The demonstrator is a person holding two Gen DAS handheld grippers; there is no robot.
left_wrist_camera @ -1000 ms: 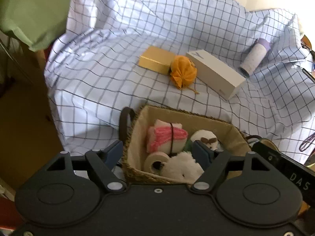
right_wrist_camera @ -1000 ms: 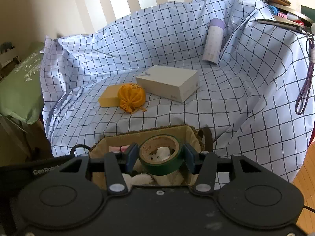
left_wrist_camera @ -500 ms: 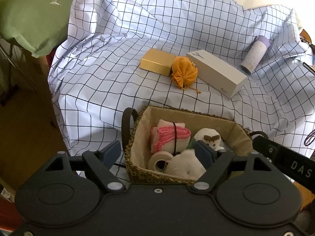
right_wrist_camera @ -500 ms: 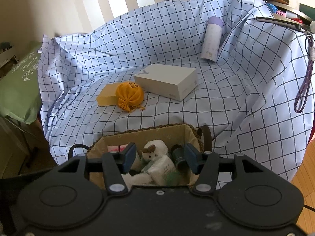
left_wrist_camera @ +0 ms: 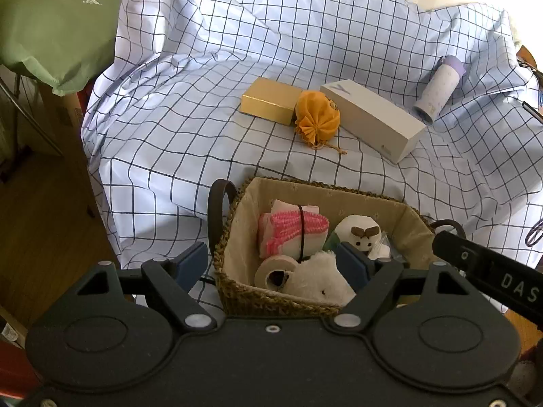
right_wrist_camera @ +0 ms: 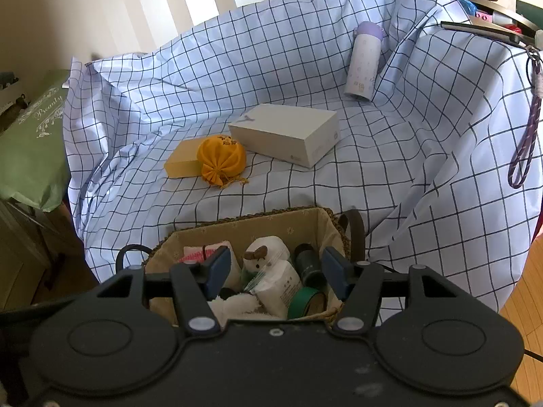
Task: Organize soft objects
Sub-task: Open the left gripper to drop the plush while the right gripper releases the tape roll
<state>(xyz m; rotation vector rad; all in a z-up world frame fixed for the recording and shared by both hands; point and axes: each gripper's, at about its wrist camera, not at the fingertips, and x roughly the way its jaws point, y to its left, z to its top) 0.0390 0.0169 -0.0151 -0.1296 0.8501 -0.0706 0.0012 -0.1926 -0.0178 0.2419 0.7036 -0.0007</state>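
Checked cloth; right gripper opening, empty, over basket.

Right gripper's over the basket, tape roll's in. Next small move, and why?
Probably lift the right gripper clear of the basket and head for the orange pouch. Its fingers are opening with nothing between them, the green tape roll lies inside the basket, and the pouch looks like the only soft item on the checked cloth.

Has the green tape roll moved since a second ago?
Yes. It has dropped from between the right gripper's opening jaws into the basket, now lying by its near right corner.
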